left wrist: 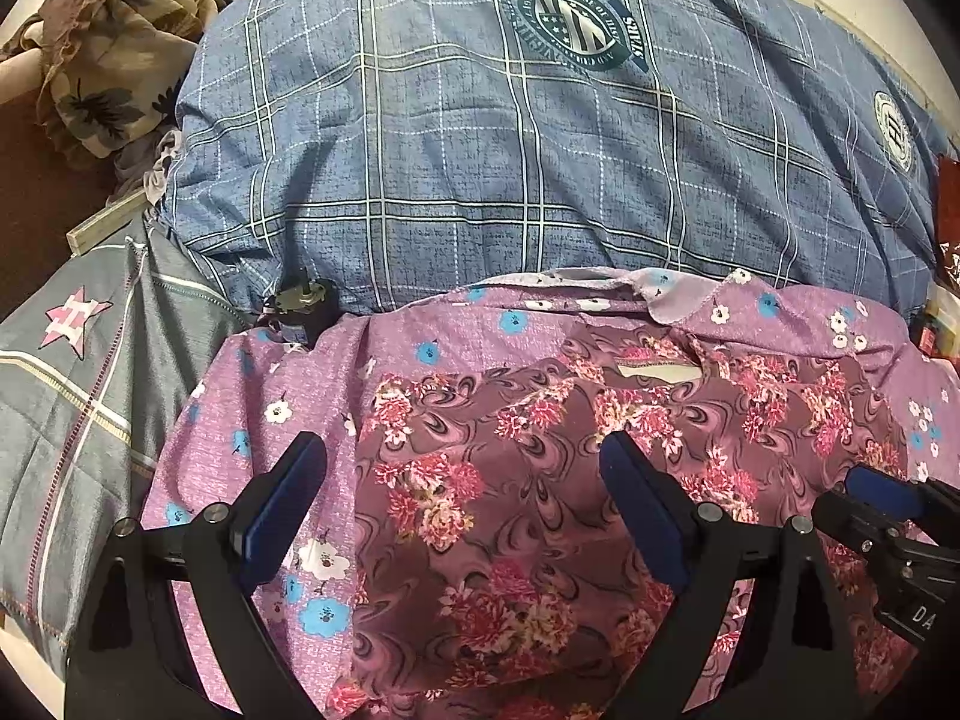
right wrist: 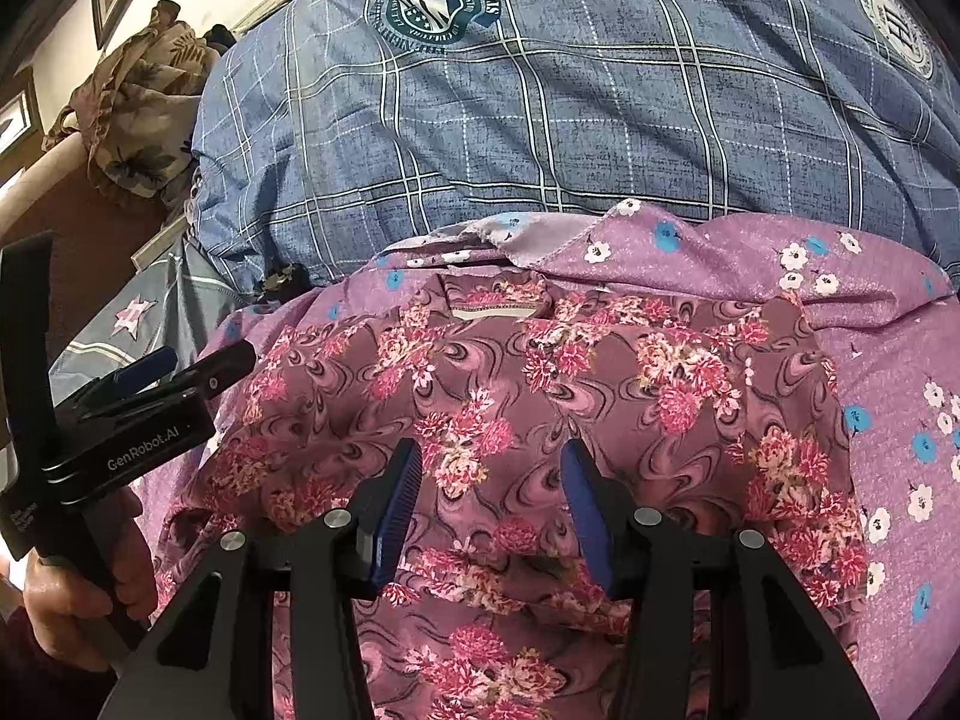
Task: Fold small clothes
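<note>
On the bed, a maroon garment (left wrist: 510,480) with pink flowers is lying spread flat on a lilac cloth (left wrist: 258,396) printed with blue and white blossoms; its neck opening is facing away from the cameras, toward a large blue plaid quilt (left wrist: 480,150) bulging behind it. Both tongs are hovering over the near part of the garment, pointing forward and slightly down.

Left tongs (left wrist: 462,504): the blue-padded fingers (left wrist: 282,498) are standing wide apart, released, gripping nothing; the left finger is hanging over the lilac cloth near the garment's left edge, the right finger over the maroon fabric. In the right wrist view these tongs (right wrist: 180,369) are appearing from the side, low at the garment's left edge, with the person's hand (right wrist: 78,594) wrapped around the handle below.

Right tongs (right wrist: 489,510): the fingers (right wrist: 396,510) are parted more narrowly, also released, both hanging above the middle of the garment with fabric showing between them. Contact with the cloth cannot be told. In the left wrist view these tongs (left wrist: 882,492) are entering from the right edge.

A grey pillow (left wrist: 78,396) with a pink star is lying left of the lilac cloth, and a brown leaf-print cloth (left wrist: 114,60) is bunched in the far left corner.
</note>
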`<state>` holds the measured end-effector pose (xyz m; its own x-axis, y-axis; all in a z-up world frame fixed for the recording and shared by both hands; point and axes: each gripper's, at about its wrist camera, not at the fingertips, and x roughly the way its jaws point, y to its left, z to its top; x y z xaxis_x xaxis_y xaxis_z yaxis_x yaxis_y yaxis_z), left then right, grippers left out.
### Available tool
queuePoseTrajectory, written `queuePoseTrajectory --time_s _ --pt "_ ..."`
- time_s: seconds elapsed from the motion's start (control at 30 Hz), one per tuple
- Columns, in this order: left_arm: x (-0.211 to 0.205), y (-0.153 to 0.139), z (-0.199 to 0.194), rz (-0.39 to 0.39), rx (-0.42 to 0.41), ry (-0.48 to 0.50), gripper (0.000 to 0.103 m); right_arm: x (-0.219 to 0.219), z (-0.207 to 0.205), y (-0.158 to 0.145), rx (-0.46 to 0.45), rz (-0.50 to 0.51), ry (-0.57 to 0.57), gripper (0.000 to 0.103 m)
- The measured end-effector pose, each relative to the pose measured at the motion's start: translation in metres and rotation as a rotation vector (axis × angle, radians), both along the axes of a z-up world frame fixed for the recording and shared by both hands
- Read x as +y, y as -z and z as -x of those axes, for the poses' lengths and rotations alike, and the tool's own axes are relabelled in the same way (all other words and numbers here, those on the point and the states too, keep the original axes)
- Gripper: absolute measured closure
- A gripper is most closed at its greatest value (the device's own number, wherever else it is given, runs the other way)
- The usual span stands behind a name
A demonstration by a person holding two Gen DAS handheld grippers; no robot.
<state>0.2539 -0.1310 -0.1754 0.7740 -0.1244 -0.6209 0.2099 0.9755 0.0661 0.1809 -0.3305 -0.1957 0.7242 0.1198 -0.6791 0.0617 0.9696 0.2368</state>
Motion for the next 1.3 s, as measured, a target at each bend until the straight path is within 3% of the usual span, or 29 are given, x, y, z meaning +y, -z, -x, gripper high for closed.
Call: queuePoseTrajectory --time_s 0.77,1.0,1.3 --pt "0.034 0.000 -0.003 -0.011 -0.021 -0.067 0.009 0.017 -0.007 0.009 0.045 0.013 -0.044 0.053" --pt "0.042 0.005 0.000 -0.019 -0.021 -0.075 0.009 0.035 -0.009 0.006 0.089 0.142 0.003 0.053" --pt "0.026 0.011 0.003 -0.049 -0.024 -0.053 0.009 0.034 -0.003 -0.005 0.077 0.223 0.052 0.053"
